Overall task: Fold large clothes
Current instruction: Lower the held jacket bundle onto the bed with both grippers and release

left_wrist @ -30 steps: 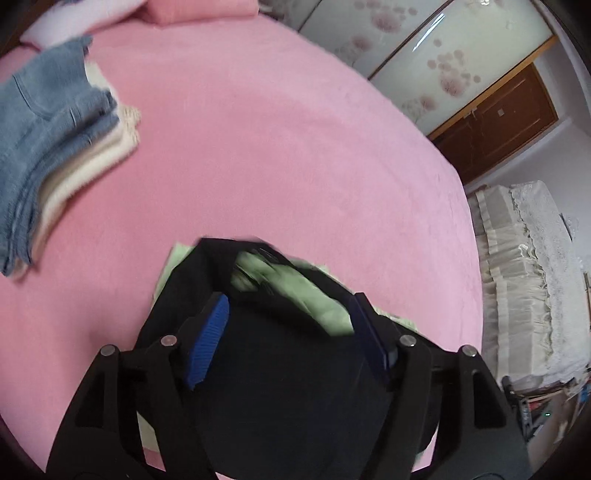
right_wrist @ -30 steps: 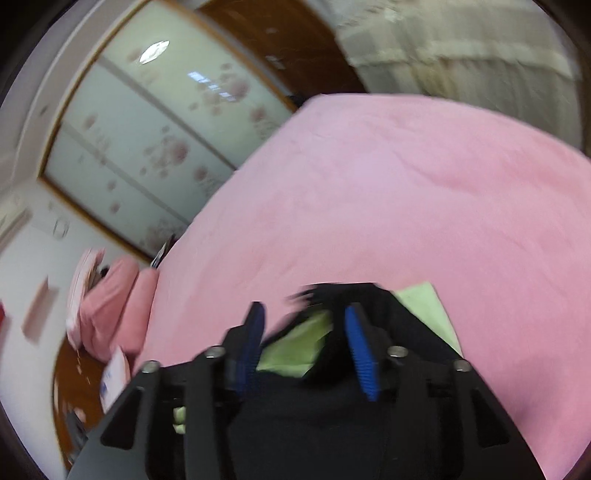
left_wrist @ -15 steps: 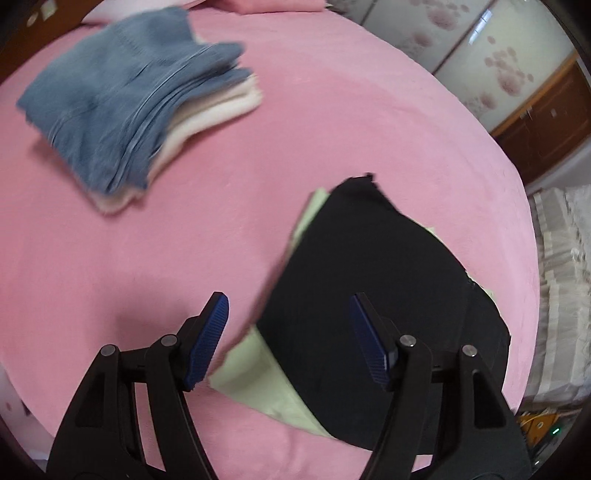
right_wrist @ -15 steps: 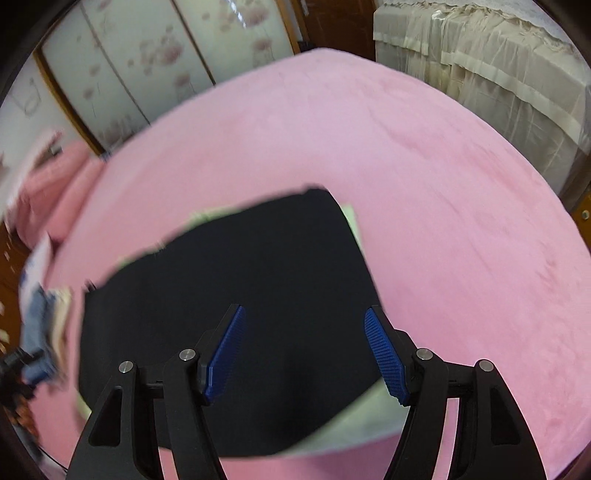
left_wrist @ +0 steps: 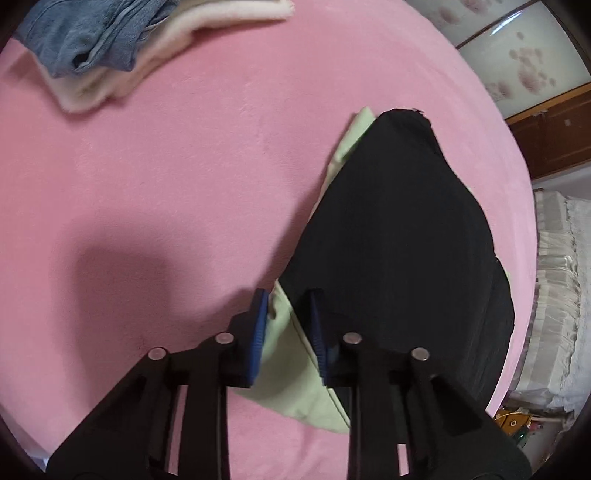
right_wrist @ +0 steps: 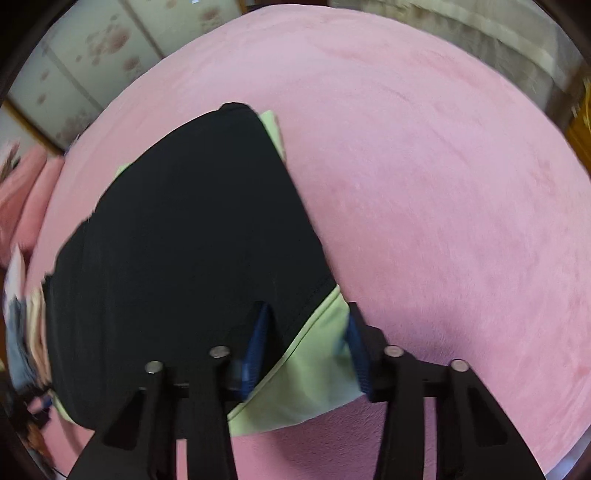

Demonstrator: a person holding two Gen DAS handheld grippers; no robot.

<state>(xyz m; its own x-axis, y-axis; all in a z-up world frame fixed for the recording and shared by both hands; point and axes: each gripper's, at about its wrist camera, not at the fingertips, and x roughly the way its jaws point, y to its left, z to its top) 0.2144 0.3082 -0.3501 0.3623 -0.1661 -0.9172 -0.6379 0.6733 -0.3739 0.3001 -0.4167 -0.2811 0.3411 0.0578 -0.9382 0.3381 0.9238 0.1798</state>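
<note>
On a pink bed (left_wrist: 184, 184), the left claw (left_wrist: 286, 325) pinches the light-green corner of a black garment (left_wrist: 399, 236), jaws nearly closed. The right claw (right_wrist: 306, 347), half spread, straddles the opposite corner of the garment (right_wrist: 184, 240). Folded clothes (left_wrist: 122, 44) lie at 11 o'clock; bare bedding stretches left.

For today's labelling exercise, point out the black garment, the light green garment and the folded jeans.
black garment (left_wrist: 399, 236), left wrist view, middle of its top panel.
light green garment (right_wrist: 314, 376), right wrist view, exposed near corner.
folded jeans (left_wrist: 96, 33), left wrist view, top fold.
</note>
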